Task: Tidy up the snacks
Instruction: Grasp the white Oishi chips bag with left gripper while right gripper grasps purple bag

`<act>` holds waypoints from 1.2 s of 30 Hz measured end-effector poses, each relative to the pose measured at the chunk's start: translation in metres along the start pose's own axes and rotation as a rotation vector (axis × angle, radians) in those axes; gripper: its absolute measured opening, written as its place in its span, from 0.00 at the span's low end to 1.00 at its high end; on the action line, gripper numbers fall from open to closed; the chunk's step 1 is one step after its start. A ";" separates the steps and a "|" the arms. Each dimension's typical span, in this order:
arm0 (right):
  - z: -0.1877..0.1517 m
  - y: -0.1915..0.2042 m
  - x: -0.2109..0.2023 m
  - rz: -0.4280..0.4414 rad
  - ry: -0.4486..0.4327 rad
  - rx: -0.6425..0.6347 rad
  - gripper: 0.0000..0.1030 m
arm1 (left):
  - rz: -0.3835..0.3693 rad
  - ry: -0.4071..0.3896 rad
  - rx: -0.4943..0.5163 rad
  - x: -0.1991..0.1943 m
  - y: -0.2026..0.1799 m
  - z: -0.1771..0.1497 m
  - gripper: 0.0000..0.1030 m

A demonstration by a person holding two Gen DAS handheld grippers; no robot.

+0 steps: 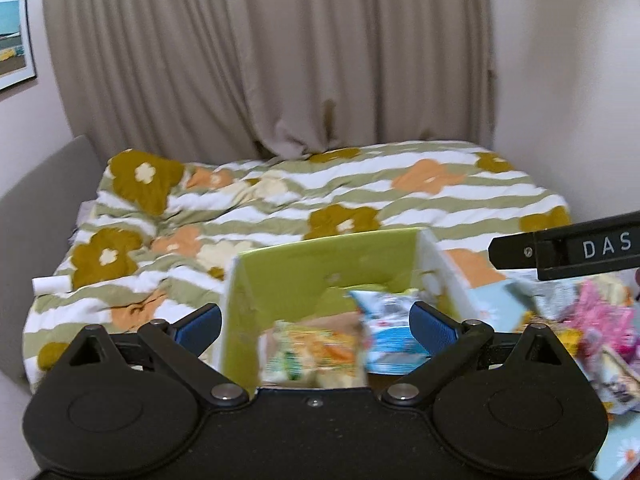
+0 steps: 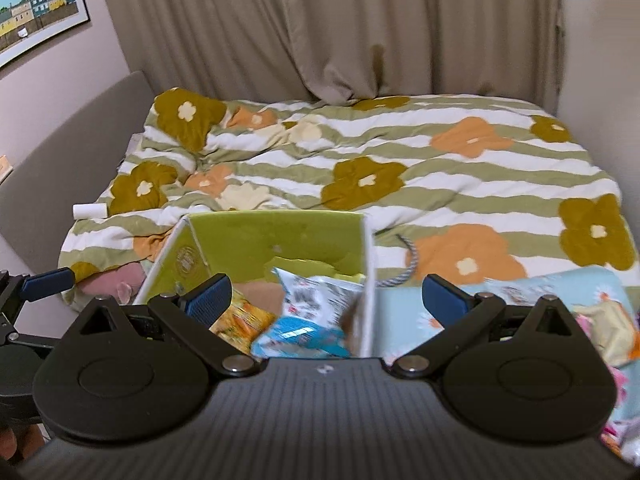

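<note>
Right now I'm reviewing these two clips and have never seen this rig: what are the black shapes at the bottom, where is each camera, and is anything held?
The black shapes are handheld grippers a person carries, one per hand; no robot arm. Each picture comes from a camera on a gripper, looking forward along its blue-padded fingers. The left gripper and right gripper are both open and hold nothing. Ahead, on a flowered bedspread, stands an open green box containing a blue-white snack bag and an orange-yellow snack bag. More snack packets lie to its right.

Bed (image 2: 460, 168) under striped floral duvet, green box (image 2: 276, 236), loose snack packets (image 1: 600, 320), white roll (image 2: 89, 211) on it.
</note>
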State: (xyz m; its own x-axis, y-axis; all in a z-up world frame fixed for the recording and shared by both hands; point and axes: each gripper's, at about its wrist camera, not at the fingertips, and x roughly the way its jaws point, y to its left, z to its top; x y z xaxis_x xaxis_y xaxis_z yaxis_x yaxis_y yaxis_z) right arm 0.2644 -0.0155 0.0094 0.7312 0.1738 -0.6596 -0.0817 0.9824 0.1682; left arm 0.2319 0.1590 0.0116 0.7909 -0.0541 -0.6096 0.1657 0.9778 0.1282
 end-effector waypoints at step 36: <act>-0.142 -0.266 -0.084 0.114 0.132 -0.272 1.00 | -0.312 0.092 0.449 0.022 -0.296 -0.100 0.99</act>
State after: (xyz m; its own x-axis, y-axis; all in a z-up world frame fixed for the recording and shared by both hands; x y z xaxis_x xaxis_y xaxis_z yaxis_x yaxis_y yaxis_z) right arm 0.1287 -0.2818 -0.0838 0.6143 0.2740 -0.7400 -0.3491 0.9354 0.0565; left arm 0.1417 -0.1112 -0.1179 0.6127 -0.2894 -0.7354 0.6343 0.7352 0.2392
